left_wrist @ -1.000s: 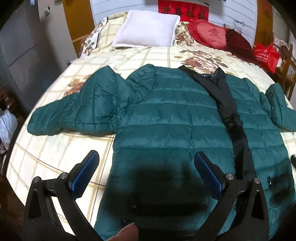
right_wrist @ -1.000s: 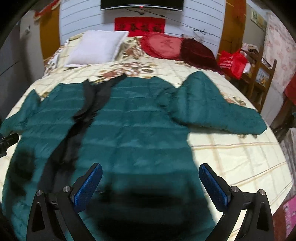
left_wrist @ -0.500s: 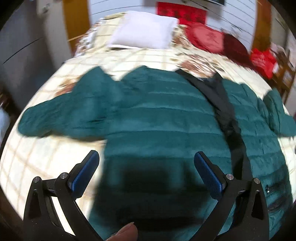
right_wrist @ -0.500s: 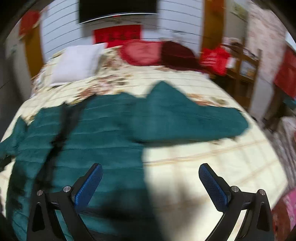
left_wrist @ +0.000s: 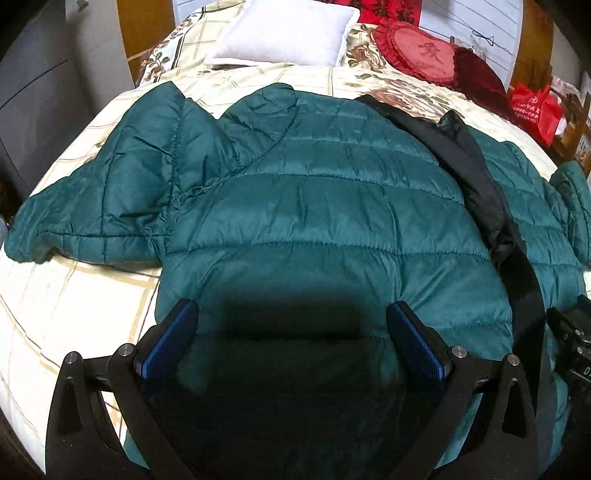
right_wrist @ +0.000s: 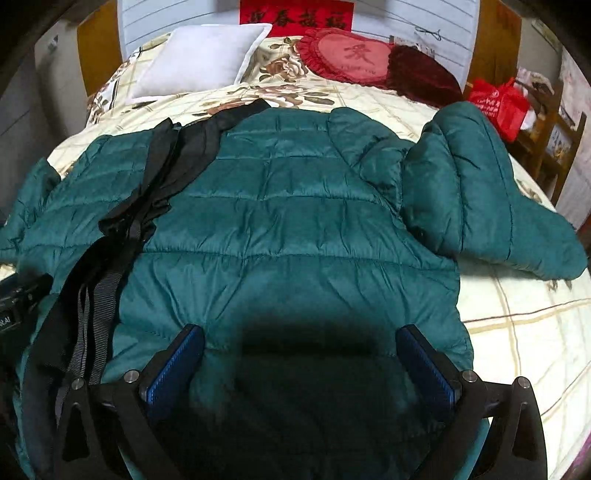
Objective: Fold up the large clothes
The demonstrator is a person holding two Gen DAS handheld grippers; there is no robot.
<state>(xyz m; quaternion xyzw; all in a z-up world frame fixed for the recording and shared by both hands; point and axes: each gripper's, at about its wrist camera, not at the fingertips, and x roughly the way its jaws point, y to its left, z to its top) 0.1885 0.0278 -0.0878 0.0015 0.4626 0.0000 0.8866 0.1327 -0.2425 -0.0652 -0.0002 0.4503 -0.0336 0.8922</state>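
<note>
A dark green quilted puffer jacket [left_wrist: 317,206] lies spread flat on the bed, front up, with a black lining strip [left_wrist: 476,181] along its open front. It also shows in the right wrist view [right_wrist: 295,229]. Its left sleeve [left_wrist: 107,192] and right sleeve [right_wrist: 491,192] lie out to the sides. My left gripper [left_wrist: 291,339] is open and empty above the jacket's lower left panel. My right gripper [right_wrist: 303,362] is open and empty above the lower right panel. Each gripper casts a dark shadow on the fabric.
The bed [left_wrist: 62,295] has a cream checked floral cover. A white pillow [left_wrist: 284,33] and red cushions [left_wrist: 424,51] lie at the head. A red bag [right_wrist: 498,99] sits on a wooden shelf at the right. Grey cabinets [left_wrist: 44,74] stand at the left.
Both grippers have moved forward and lower over the jacket. The right gripper swung back left from the bare bed onto the right panel. The jacket has not moved.
</note>
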